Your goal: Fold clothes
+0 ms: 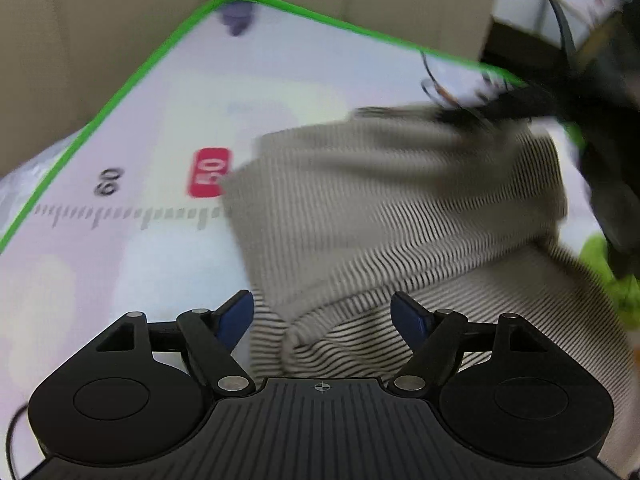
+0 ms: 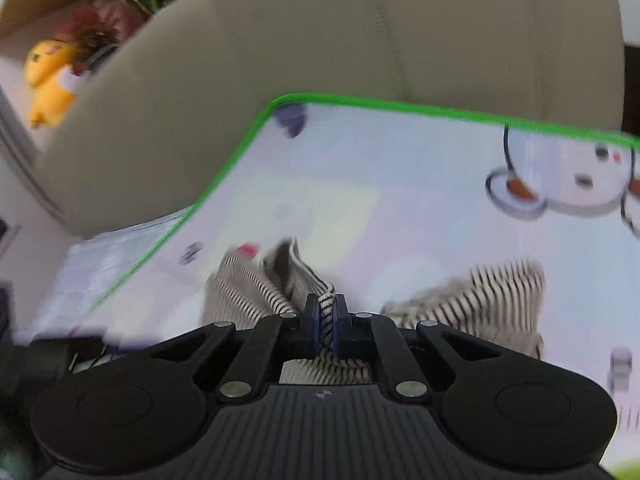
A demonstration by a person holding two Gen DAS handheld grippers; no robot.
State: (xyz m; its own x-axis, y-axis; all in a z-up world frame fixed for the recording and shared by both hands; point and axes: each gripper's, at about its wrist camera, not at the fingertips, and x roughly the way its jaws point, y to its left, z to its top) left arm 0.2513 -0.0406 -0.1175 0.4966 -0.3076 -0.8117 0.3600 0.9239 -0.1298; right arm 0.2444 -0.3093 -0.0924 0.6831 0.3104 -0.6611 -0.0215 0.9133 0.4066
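Blue pads of the left claw (image 1: pixel 322 316) stand wide apart and hold nothing; between them, just in front, lies a rolled edge of the striped shirt (image 1: pixel 384 216). The shirt rests on a pale mat (image 1: pixel 120 280) with a green border and a printed ruler, and most of the cloth spreads forward and to the right of this claw. Its folded upper layer runs across the view from left to right, so the long edge lies crosswise to the fingers.

The right claw (image 2: pixel 326 318) is closed on a bunch of the same striped shirt (image 2: pixel 248 292), and the cloth stands up between the pads. From this claw one part of the shirt hangs forward and left, and another part (image 2: pixel 480 300) lies on the mat to the right.

In the left view a dark blurred shape at the upper right is probably the right claw with its cable, at the far side of the shirt. So the left claw seems nearer to the free edge, and it only needs to go a little forward to take it.

Open mat lies to the left of the shirt, toward the red "50" mark (image 1: pixel 209 172). The green border (image 2: pixel 224 184) and a beige seat back (image 2: pixel 360 40) close the far side, so there is less room there.
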